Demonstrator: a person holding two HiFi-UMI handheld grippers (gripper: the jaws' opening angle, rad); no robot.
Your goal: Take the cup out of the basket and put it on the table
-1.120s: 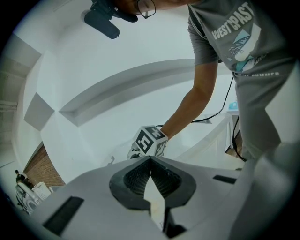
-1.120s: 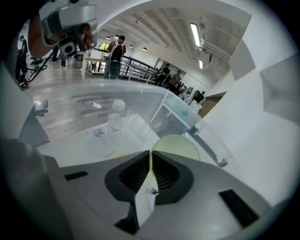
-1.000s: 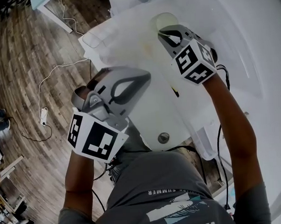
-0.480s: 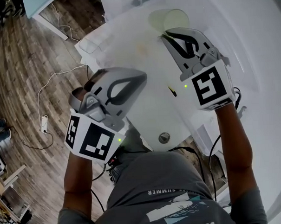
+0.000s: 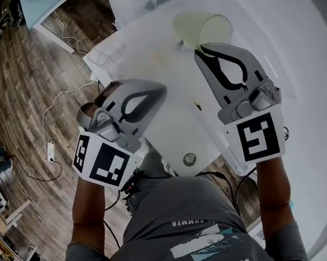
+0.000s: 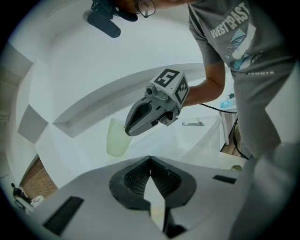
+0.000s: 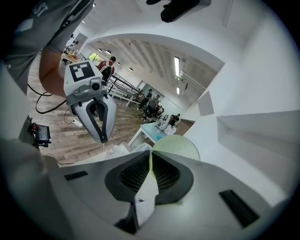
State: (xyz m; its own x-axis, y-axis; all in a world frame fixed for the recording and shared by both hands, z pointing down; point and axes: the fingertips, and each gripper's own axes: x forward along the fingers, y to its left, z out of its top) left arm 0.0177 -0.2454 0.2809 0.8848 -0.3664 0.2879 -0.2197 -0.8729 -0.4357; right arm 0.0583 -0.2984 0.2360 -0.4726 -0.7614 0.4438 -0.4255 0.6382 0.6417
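A pale green see-through cup [image 5: 206, 27] hangs tilted over the white table [image 5: 174, 133], and my right gripper [image 5: 203, 47] is shut on its rim. The left gripper view shows the same cup [image 6: 116, 138] dangling from the right gripper [image 6: 126, 132], clear of any surface. In the right gripper view the cup [image 7: 180, 146] sits just past my closed right gripper [image 7: 150, 153]. My left gripper [image 5: 162, 92] is shut and holds nothing; it hovers to the left of the cup. Its closed tips [image 6: 150, 159] show in its own view. A translucent basket [image 5: 107, 50] lies at the table's far left.
A round metal grommet [image 5: 189, 159] sits in the table near the person's body. Wooden floor with white cables [image 5: 46, 113] lies to the left. A clear bin edge [image 5: 242, 164] shows at the near right. White walls curve round the right side. Several people stand far off [image 7: 110, 65].
My right gripper has drawn back toward the person and to the right with the cup, which now shows more fully. The left gripper has barely shifted.
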